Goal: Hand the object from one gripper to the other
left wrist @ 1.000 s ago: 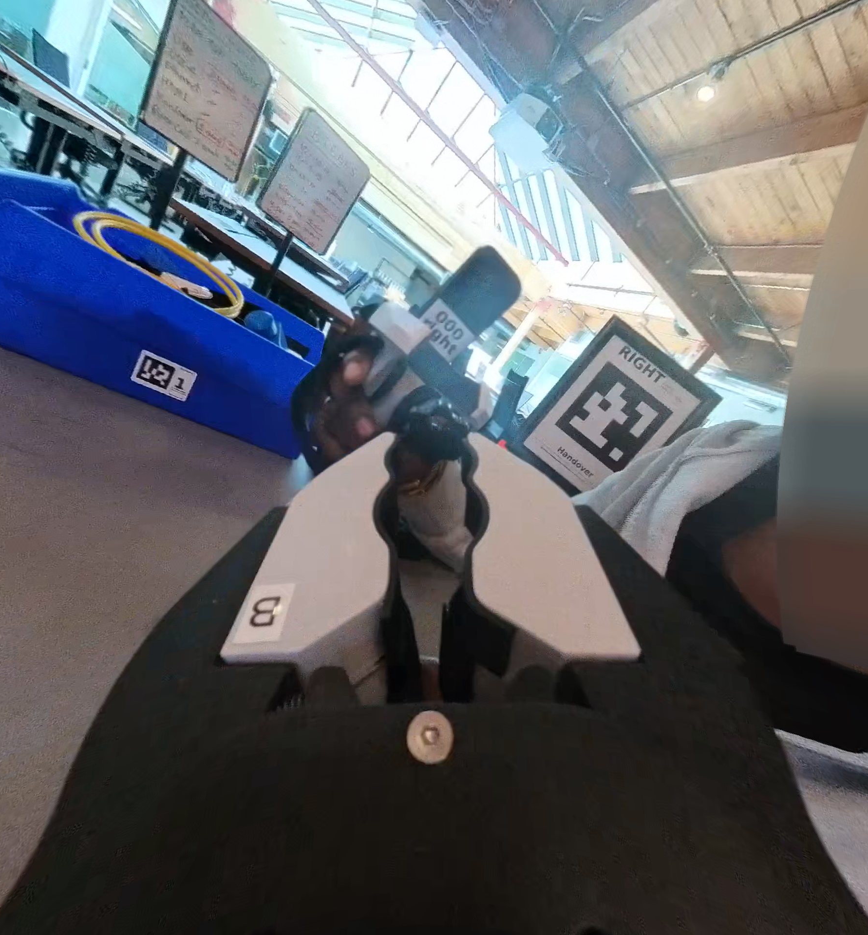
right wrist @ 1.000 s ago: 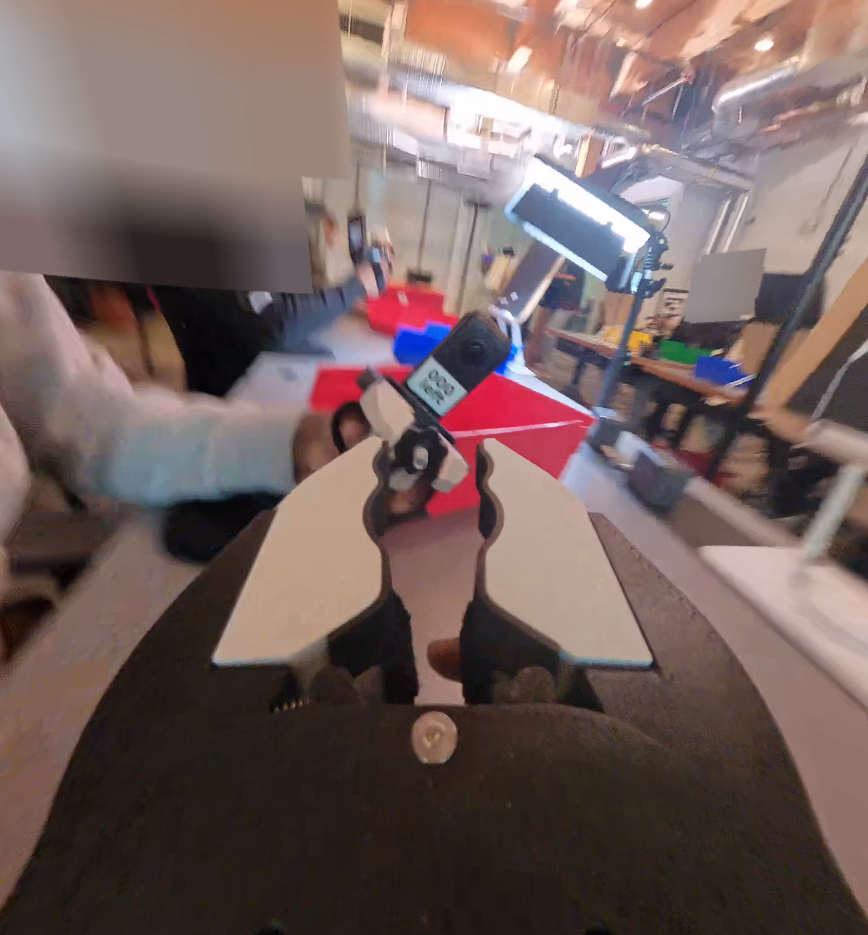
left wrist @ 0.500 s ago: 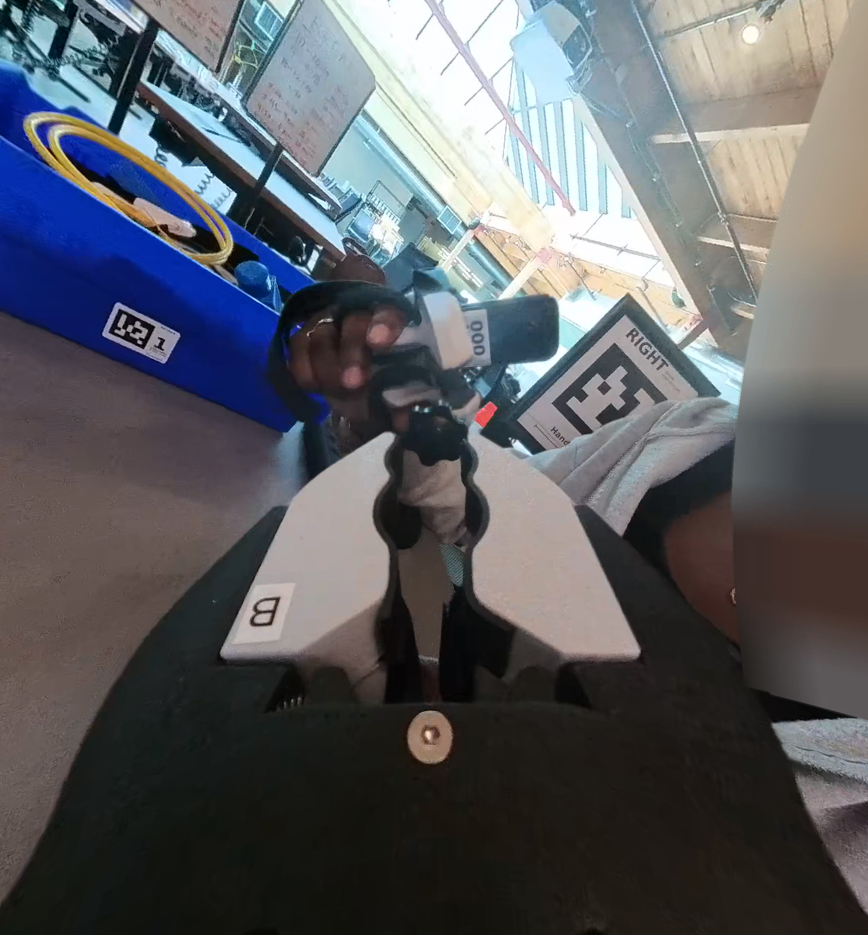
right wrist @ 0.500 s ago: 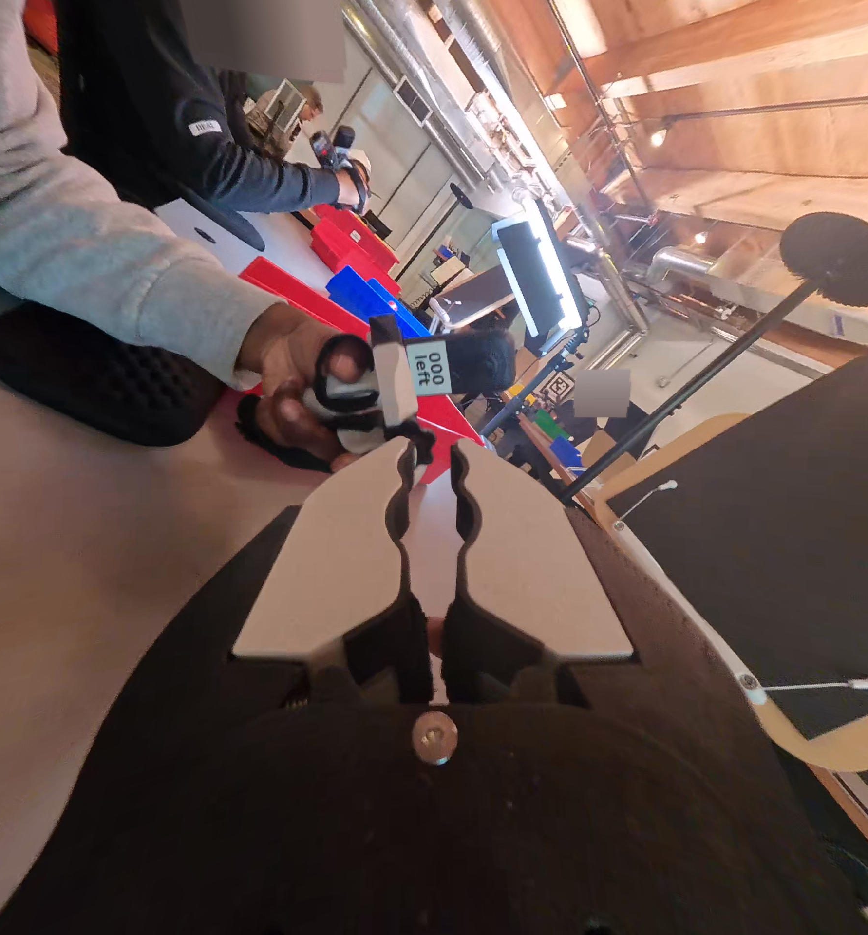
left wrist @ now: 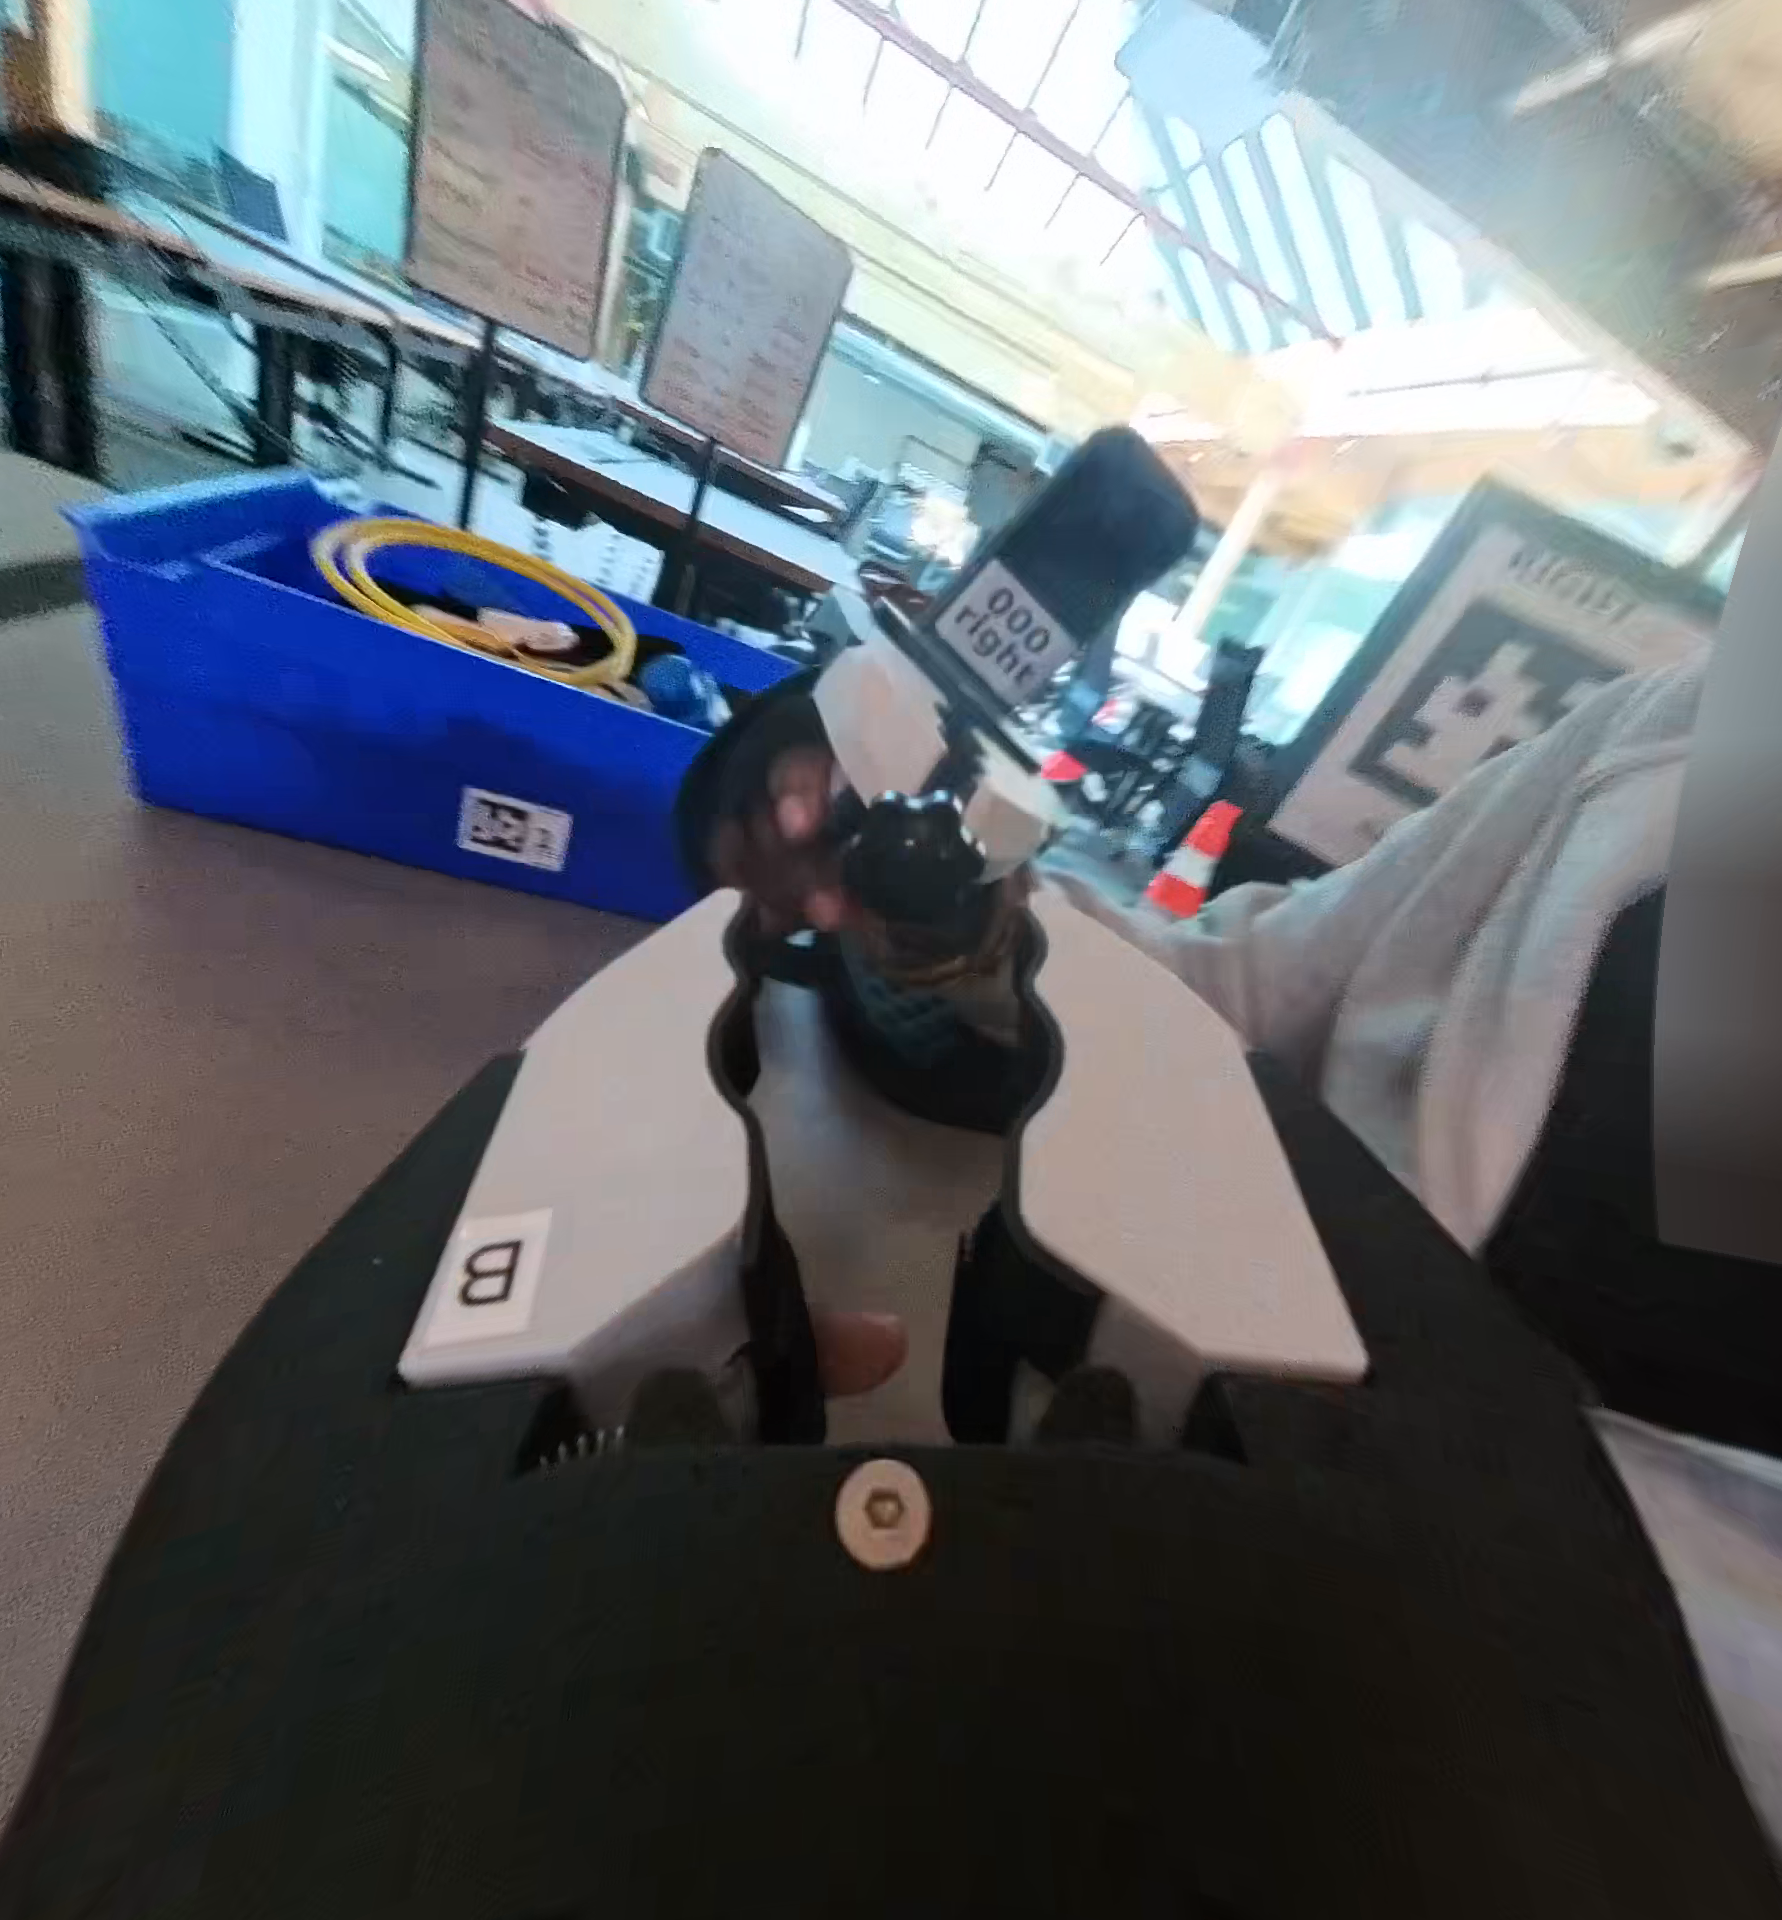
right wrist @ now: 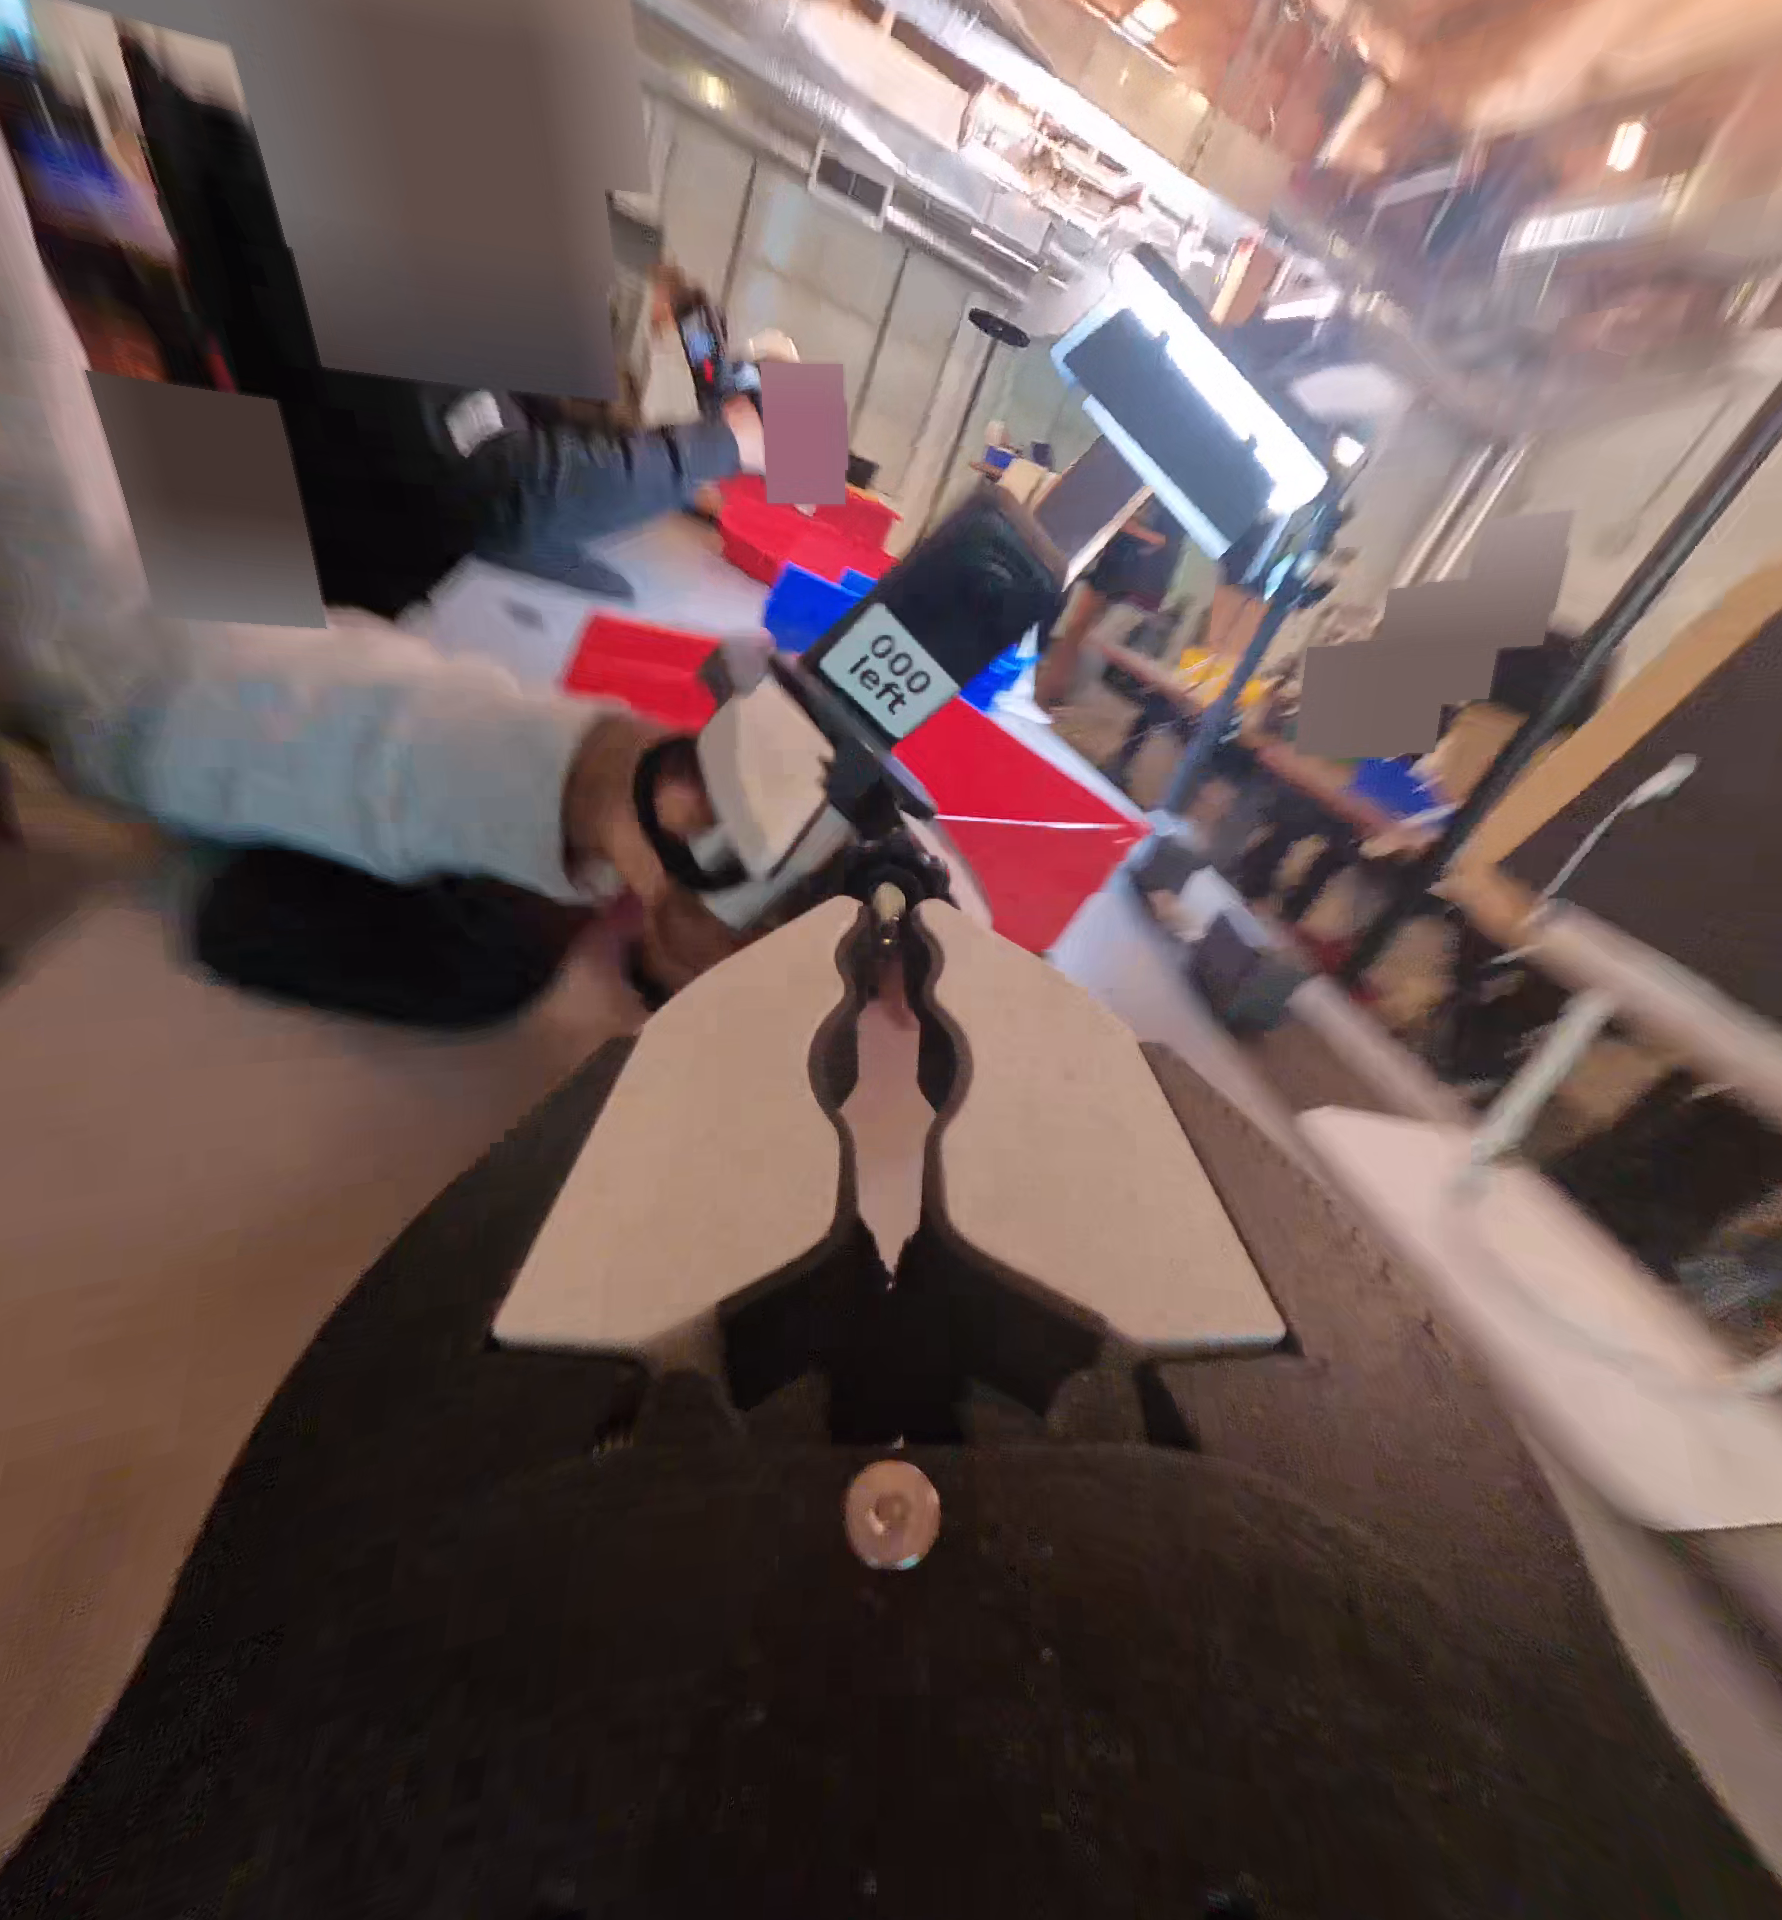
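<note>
Grey jaws on your right gripper (right wrist: 887, 920) sit pinched almost together. A small dark object (right wrist: 887, 902) with a brassy tip pokes out between their tips, so I judge that side has it gripped. In the left wrist view the jaws of your left gripper (left wrist: 882, 920) stand well apart. The object lies in the gap between their tips, but blur hides whether either jaw touches it.

The hold is what could fail from here. The right jaws catch only the end of a very small thing, at their outermost tips. If you draw the two tools apart crookedly, the object could twist out and drop to the surface (left wrist: 191, 1039). The left jaws could also snag it if it rests against one of them as you separate. The tools are nose to nose, so the black thumbscrew (left wrist: 908, 852) under the right gripper's camera could knock the left tips.

Both grippers are raised off the surface, pitched upward and aimed at each other. Your right hand (left wrist: 773, 842) wraps its handle from behind. Your left hand (right wrist: 606, 821) comes in level from a pale grey sleeve (right wrist: 347, 748).

Farther off, a blue bin (left wrist: 347, 717) holding a yellow cable coil (left wrist: 471, 592) sits toward the far edge of the surface. A red bin (right wrist: 1012, 831) lies beyond the left gripper.
</note>
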Demonstrator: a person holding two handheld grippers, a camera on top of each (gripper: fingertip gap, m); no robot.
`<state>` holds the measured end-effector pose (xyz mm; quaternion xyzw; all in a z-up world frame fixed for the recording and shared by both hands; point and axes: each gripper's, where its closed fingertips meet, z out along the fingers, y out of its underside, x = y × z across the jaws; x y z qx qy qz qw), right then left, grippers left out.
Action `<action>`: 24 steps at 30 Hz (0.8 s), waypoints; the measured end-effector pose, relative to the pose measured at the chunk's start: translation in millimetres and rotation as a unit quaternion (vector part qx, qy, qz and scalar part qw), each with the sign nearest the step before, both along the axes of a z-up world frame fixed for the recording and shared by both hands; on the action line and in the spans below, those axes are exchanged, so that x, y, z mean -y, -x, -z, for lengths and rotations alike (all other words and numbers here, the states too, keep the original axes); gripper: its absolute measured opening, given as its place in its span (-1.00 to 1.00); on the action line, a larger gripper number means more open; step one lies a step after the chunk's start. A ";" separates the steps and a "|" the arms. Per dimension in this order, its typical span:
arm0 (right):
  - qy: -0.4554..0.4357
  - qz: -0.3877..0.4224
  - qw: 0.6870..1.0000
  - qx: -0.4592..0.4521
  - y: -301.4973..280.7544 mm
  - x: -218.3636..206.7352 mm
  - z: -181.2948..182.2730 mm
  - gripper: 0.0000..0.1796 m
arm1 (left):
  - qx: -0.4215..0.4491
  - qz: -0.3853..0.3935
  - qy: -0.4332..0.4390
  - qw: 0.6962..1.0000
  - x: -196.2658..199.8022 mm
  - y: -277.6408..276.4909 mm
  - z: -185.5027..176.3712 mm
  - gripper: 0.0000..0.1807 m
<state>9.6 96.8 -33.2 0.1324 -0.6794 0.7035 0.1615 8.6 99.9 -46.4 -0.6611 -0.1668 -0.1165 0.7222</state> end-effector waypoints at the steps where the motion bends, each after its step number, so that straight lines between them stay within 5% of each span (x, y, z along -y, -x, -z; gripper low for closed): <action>1: 0.007 -0.022 0.997 0.075 2.8 0.0 0.0 -0.94 | -0.060 -0.033 0.020 0.997 2.2 5.1 3.1 -0.48; 6: 0.026 -0.126 0.935 0.330 7.7 -3.5 4.6 -0.94 | -0.315 -0.125 0.075 0.938 12.9 11.5 3.1 -0.52; 11: 0.013 -0.163 0.903 0.398 1.8 2.6 13.4 -0.94 | -0.337 -0.103 0.050 0.935 9.4 -0.6 -3.1 -0.64; 19: 0.010 -0.166 0.902 0.399 0.3 3.6 14.8 -0.94 | -0.319 -0.091 0.073 0.941 4.9 -1.4 3.2 -0.77; 24: 0.024 -0.090 0.968 0.232 7.4 1.7 12.9 -0.76 | -0.158 -0.065 0.034 0.985 5.5 2.7 -2.0 -0.78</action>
